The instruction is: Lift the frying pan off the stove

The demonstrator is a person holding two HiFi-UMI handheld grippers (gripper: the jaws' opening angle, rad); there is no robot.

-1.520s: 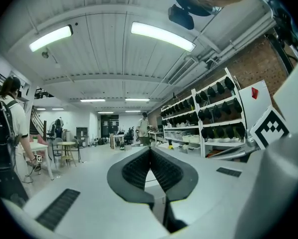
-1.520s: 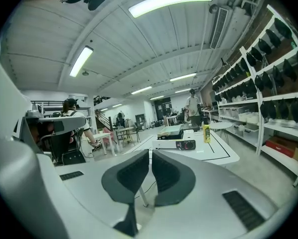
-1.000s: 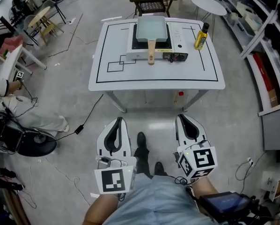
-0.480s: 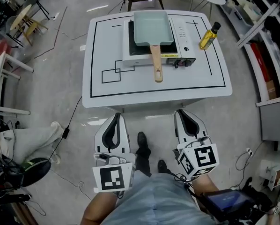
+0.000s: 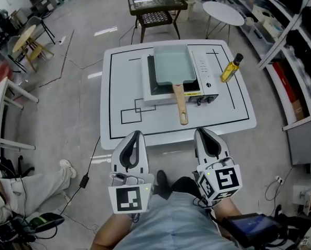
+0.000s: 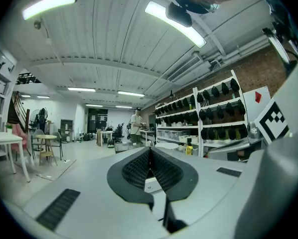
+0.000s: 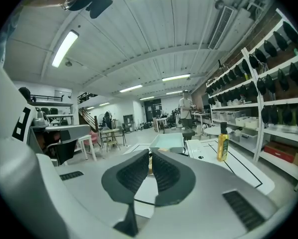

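Note:
A pale green rectangular frying pan [image 5: 172,64] with a wooden handle [image 5: 180,102] sits on a white portable stove [image 5: 197,79] on the white table [image 5: 119,92]. The handle points toward me. My left gripper [image 5: 136,135] and right gripper [image 5: 202,133] hang side by side just short of the table's near edge, both shut with nothing in them. In the right gripper view, the right gripper [image 7: 150,156] aims at the pan [image 7: 170,140] ahead. In the left gripper view, the left gripper [image 6: 150,151] points past the table into the room.
A yellow oil bottle [image 5: 231,69] stands on the table right of the stove. A black mesh stand [image 5: 155,3] and a round white table [image 5: 223,9] are behind it. Shelving [image 5: 296,46] lines the right. A seated person's legs [image 5: 25,189] and a floor cable [image 5: 88,173] are at the left.
The table, stove and pan have drawn closer to the grippers as I stepped toward them. Both grippers stay low and shut in the same pose.

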